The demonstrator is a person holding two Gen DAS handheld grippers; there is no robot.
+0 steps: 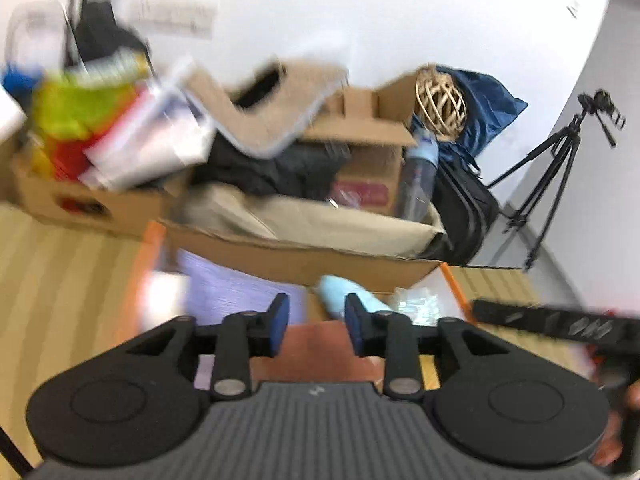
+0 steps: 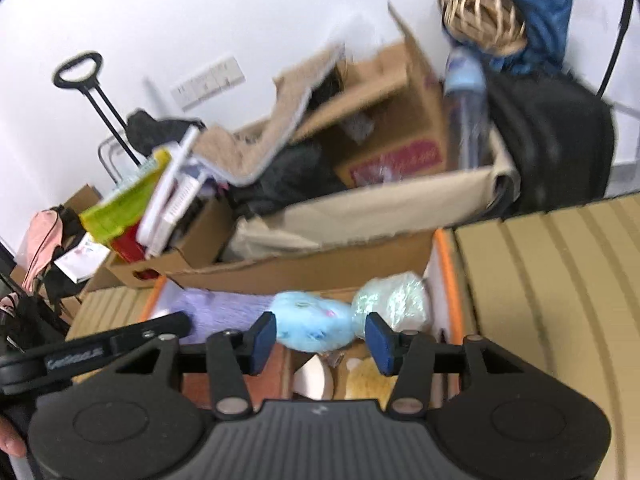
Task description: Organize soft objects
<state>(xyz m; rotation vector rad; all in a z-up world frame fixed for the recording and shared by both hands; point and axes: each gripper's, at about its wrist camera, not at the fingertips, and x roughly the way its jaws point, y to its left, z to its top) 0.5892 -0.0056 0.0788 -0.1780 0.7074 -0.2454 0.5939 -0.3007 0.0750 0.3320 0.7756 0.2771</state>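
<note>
An orange-rimmed bin (image 2: 450,280) lies below both grippers. In it are a purple fluffy cloth (image 2: 224,308), a light blue plush (image 2: 312,326), a pale green wrapped plush (image 2: 394,296) and a yellow plush (image 2: 368,380). My right gripper (image 2: 320,340) hovers over the blue plush, open, its blue pads touching nothing. My left gripper (image 1: 316,320) is open above the bin too, with nothing between its pads. Past it show the purple cloth (image 1: 228,292) and the blue plush (image 1: 344,296). Both views are blurred.
Behind the bin, cardboard boxes (image 1: 304,256) hold dark clothes, a beige mat (image 1: 260,108), a water bottle (image 1: 418,176) and a wicker ball (image 1: 440,104). A black suitcase (image 1: 464,208) and a tripod (image 1: 556,168) stand on the right. Slatted wood (image 2: 560,300) flanks the bin.
</note>
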